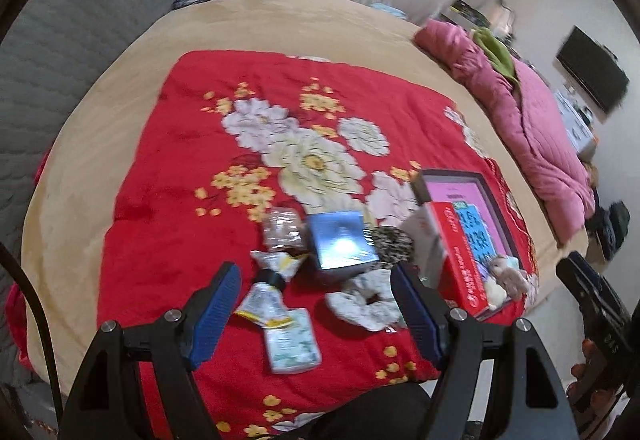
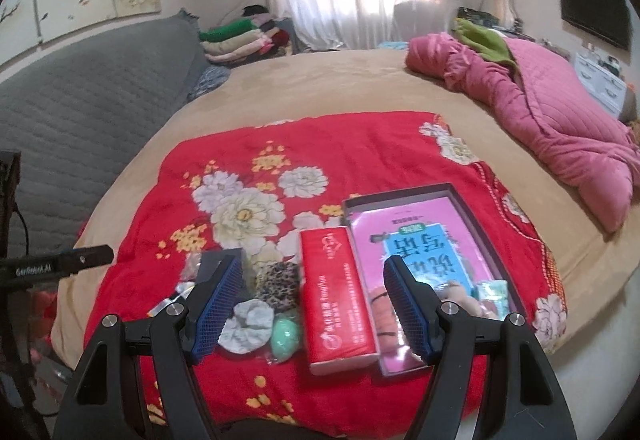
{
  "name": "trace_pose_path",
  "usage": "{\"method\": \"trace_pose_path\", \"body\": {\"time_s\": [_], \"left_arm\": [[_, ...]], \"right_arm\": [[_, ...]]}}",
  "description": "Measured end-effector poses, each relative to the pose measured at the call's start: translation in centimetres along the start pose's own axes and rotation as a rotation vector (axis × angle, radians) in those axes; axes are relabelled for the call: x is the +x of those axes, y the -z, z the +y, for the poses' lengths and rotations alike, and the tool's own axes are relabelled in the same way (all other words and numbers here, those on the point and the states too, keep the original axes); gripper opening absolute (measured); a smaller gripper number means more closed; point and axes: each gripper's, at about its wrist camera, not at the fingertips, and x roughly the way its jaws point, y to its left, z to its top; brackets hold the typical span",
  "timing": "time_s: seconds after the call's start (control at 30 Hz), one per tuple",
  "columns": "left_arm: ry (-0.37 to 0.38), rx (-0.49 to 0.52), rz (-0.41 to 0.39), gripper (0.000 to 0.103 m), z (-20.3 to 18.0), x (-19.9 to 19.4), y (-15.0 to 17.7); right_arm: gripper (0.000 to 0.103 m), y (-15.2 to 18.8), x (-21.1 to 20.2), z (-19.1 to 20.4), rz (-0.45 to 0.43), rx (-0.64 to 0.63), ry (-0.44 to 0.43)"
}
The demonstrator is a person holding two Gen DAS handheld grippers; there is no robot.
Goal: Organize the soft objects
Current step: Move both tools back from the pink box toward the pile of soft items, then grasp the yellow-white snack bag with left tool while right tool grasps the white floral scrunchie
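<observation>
Two grippers, my left and right, hang wide open and empty over the red quilt. White scrunchie lies beside the red box.

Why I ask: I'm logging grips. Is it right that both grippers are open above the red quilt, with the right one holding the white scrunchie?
Not quite: the right gripper holds nothing. Right wrist view shows the white scrunchie lying on the red quilt. The left gripper is open too.

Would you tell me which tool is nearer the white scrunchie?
Left. The left tool has the white scrunchie between its fingers; the right tool has it by its left finger.
</observation>
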Motion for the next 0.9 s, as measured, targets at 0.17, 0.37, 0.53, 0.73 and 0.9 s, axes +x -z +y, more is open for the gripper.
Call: {"method": "trace_pose_path", "body": {"time_s": [0.17,0.37,0.53,0.73,0.9], "left_arm": [[-0.019,-0.048,0.010,0.077,2.8,0.4,0.2],[-0.039,-0.080,0.053,0.077,5.0,2.2,1.3],[-0.040,-0.099,0.095,0.077,6.0,4.1,2.2],[-0.042,-0.095,0.140,0.077,6.2,6.2,2.8],[-0.040,-0.093,0.181,0.077,6.1,8.3,3.5]], "right_arm": [[0.075,0.6,1.4,1.9,0.029,-0.049,-0.022],[0.075,1.5,3.3,3.8,0.072,-0.104,-0.045],[0.075,2.5,5.1,5.0,0.117,-0.145,-0.060],[0.075,4.1,7.7,6.6,0.179,-0.208,-0.076],[0.075,6.1,10.5,8.3,0.227,-0.290,-0.086]]}}
